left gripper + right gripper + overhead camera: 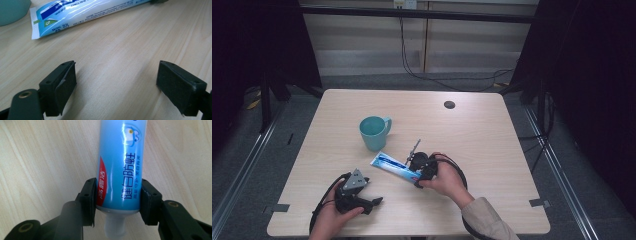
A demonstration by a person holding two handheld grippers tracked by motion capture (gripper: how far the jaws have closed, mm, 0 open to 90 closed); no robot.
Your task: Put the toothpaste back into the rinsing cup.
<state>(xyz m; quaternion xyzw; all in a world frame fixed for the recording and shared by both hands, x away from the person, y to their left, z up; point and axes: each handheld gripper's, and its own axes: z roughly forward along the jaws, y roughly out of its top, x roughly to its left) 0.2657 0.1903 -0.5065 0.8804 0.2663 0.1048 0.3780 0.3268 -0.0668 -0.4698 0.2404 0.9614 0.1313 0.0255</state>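
Observation:
A blue and white toothpaste tube (pixel 391 166) lies flat on the wooden table (pixel 482 150), just in front of a teal cup (pixel 374 132). My right gripper (pixel 417 176) is shut on the tube's cap end. In the right gripper view both pads press the sides of the tube (pixel 120 157) just above its white cap (pixel 115 227), with my right gripper (pixel 117 200) straddling it. My left gripper (pixel 371 192) rests near the table's front left, jaws wide open with bare wood between them (pixel 116 82). The tube's crimped end (pixel 87 12) lies beyond it.
The cup's rim (pixel 12 10) shows at the top left of the left gripper view. A small dark round hole (pixel 449 104) sits near the table's far edge. Black frame posts and cables stand beyond the table.

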